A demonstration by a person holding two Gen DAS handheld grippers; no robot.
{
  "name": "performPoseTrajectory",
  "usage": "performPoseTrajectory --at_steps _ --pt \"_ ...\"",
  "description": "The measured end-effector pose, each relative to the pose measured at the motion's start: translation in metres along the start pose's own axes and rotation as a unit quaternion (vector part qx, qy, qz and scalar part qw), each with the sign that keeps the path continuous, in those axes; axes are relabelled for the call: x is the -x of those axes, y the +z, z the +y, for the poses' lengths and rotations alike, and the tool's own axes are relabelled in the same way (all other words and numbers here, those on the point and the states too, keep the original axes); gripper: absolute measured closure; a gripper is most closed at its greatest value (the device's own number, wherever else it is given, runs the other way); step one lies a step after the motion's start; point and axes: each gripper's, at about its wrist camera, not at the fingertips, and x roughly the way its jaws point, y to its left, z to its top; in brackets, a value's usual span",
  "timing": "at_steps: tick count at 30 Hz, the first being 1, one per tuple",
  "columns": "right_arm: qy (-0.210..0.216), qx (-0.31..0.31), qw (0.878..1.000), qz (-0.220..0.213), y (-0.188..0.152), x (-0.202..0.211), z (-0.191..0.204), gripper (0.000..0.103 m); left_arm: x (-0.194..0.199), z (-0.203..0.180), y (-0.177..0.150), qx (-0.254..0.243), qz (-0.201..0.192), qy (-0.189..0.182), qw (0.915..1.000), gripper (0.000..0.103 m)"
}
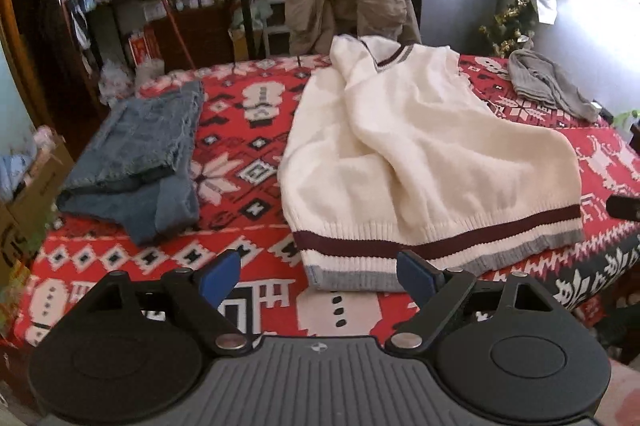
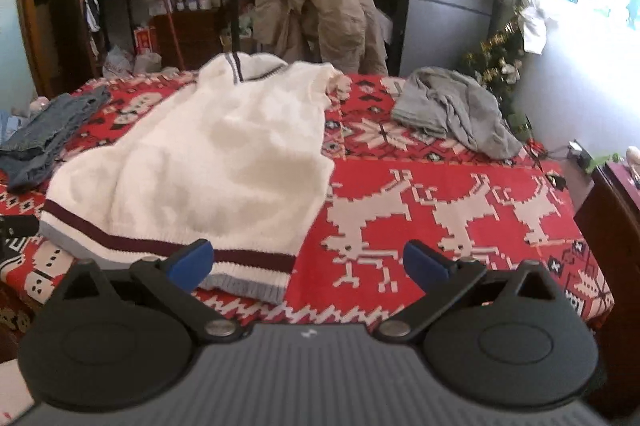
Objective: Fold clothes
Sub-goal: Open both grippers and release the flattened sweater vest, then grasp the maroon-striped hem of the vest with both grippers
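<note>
Cream knit sleeveless sweater with maroon-grey striped hem lies spread, rumpled, on red patterned table cover. Left claw and right claw both spread, empty, hovering at hem. Judged step: between folds. Next: pinch hem corners, fold toward collar.

A bed under a red patterned blanket carries a white sweater vest straight ahead of the left gripper, folded jeans further left, and a crumpled grey garment far right.
</note>
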Motion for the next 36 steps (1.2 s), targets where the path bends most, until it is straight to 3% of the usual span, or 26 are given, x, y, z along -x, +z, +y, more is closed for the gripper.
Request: performPoseTrajectory --at_steps 2,4,7,10,18,20,23,28,30,32,34,36 --pt "-0.016 0.016 1.000 0.010 0.002 -0.003 0.002 0.001 -0.009 0.004 0.002 0.012 0.013 -0.001 0.9998 0.022" --pt "-0.029 0.045 0.998 0.026 0.004 -0.006 0.007 0.001 -0.020 0.008 0.004 0.022 0.027 0.000 0.9994 0.040" --pt "-0.042 0.071 0.996 0.013 0.003 -0.004 0.011 0.001 -0.038 0.013 0.007 0.036 0.049 0.009 0.9981 0.058" --pt "-0.038 0.067 0.997 0.010 0.003 -0.005 0.012 0.001 -0.048 0.023 0.009 0.066 0.059 -0.008 0.9960 0.063" --pt "0.055 -0.029 0.996 0.069 0.001 -0.041 -0.009 0.005 -0.061 0.032 0.019 0.104 0.064 -0.033 0.9919 0.071" --pt "0.076 -0.057 0.992 0.080 -0.002 -0.052 -0.014 0.021 -0.064 0.033 0.020 0.108 0.072 -0.041 0.9906 0.074" --pt "0.101 -0.091 0.986 0.092 -0.002 -0.065 -0.018 0.034 -0.069 0.036 0.021 0.114 0.083 -0.054 0.9885 0.081" --pt "0.113 -0.117 0.982 0.100 -0.001 -0.082 -0.019 0.039 -0.072 0.034 0.022 0.114 0.089 -0.062 0.9876 0.090" --pt "0.117 -0.119 0.980 0.106 -0.001 -0.086 -0.017 0.053 -0.073 0.030 0.024 0.104 0.087 -0.060 0.9889 0.094" --pt "0.109 -0.117 0.981 0.110 0.000 -0.088 -0.013 0.081 -0.072 0.026 0.025 0.094 0.084 -0.054 0.9905 0.096" --pt "0.104 -0.120 0.981 0.110 0.002 -0.087 -0.011 0.092 -0.069 0.022 0.027 0.080 0.085 -0.037 0.9924 0.096" --pt "0.088 -0.125 0.983 0.105 0.004 -0.083 -0.013 0.095 -0.062 0.022 0.030 0.080 0.077 -0.027 0.9934 0.096"
